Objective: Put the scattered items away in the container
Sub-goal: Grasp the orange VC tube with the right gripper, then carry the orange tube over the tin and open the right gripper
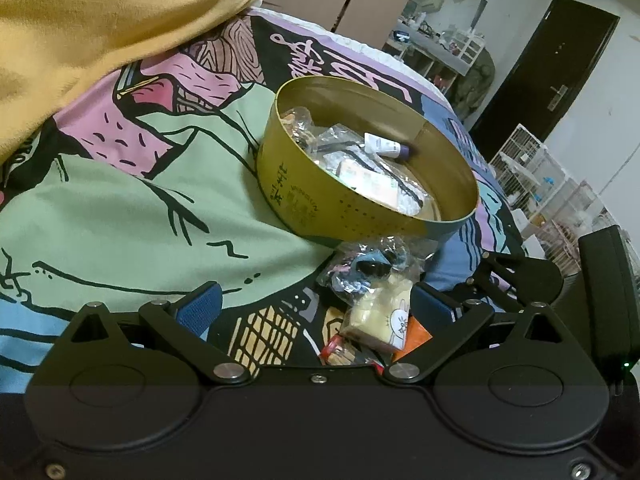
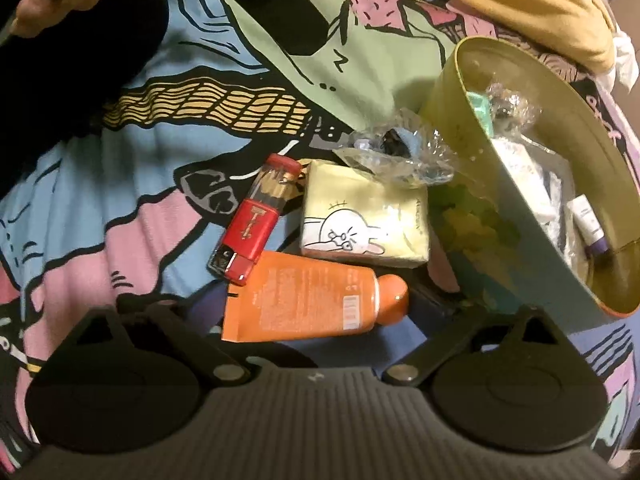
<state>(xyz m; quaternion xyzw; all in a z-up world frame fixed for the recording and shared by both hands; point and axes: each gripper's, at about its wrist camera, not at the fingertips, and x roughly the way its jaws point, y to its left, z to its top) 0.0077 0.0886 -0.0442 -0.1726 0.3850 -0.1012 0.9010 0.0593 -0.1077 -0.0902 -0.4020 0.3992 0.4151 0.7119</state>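
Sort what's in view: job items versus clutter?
Job:
round gold metal tin
orange squeeze tube
red toothpick case
pale yellow rabbit-print tissue pack
crinkled clear plastic bag

Just lying about:
mustard-yellow blanket
cartoon-print bedspread
white wire cages

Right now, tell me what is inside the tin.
The tin holds a small white tube with a purple cap, clear plastic bags and white packets. The pile hides most of the bottom and whatever lies beneath it.
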